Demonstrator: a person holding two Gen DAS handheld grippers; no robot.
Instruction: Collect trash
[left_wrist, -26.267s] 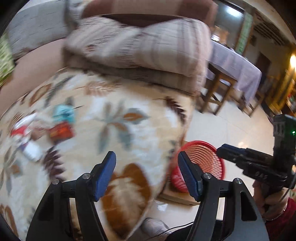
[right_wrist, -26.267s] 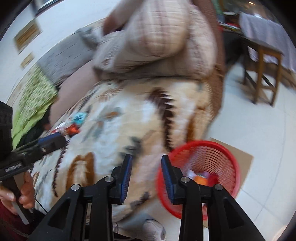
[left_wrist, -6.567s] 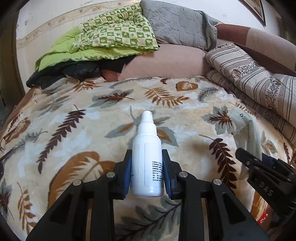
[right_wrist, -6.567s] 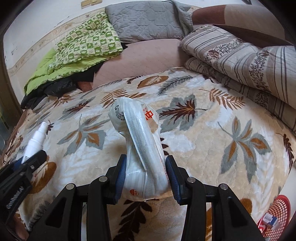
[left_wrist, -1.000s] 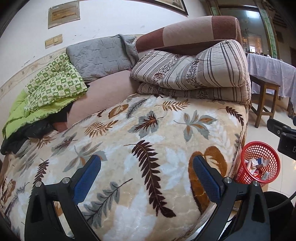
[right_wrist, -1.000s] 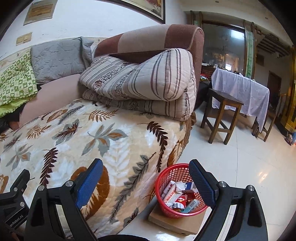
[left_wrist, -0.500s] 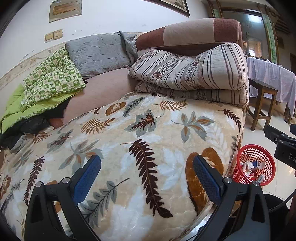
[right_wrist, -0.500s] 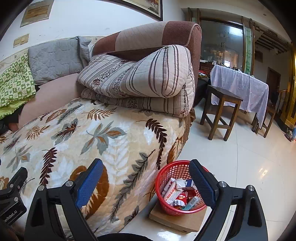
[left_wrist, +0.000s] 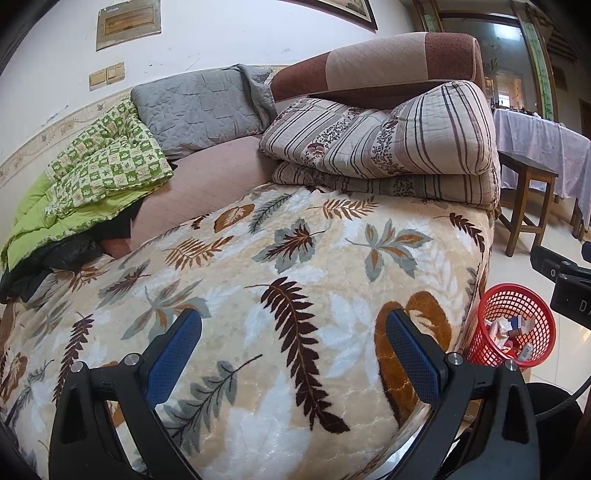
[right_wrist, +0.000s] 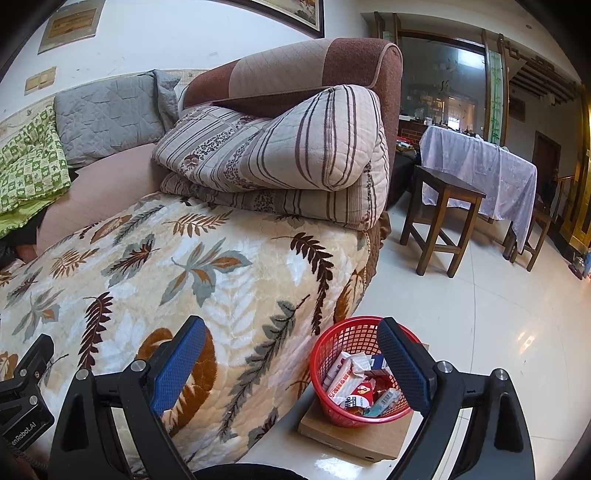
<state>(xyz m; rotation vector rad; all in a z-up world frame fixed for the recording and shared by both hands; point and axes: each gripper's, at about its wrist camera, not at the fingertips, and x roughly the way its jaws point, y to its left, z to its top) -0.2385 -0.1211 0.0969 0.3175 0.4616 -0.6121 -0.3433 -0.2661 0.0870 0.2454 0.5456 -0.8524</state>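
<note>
The left gripper (left_wrist: 293, 338) is spread wide with nothing between its blue pads (left_wrist: 173, 356); it is positioned above the leaf-print blanket (left_wrist: 258, 280) that covers the bed. The right gripper (right_wrist: 291, 354) is also spread wide and carries nothing. It is positioned over the corner of the blanket, and its right pad (right_wrist: 402, 369) overlaps the near rim of the red basket (right_wrist: 328, 369) in the right wrist view.

The red basket stands on the tiled floor (right_wrist: 480, 314) just beside the corner of the bed, on a flat cardboard box (right_wrist: 354, 439). The trash (right_wrist: 354, 384) lies inside the basket: several small packets and cartons in white, red and blue. In the left wrist view the same basket (left_wrist: 517, 295) appears at the lower right, with packets visible through its mesh.

A folded striped quilt (left_wrist: 388, 147) lies on the far end of the blanket, with a brown cushion (left_wrist: 380, 66) on top of it. A grey pillow (left_wrist: 195, 107) and a green checked quilt (left_wrist: 103, 162) lie along the wall. A wooden stool (right_wrist: 439, 225) and a table with a pale cloth (right_wrist: 480, 170) stand on the floor well apart from the basket.
</note>
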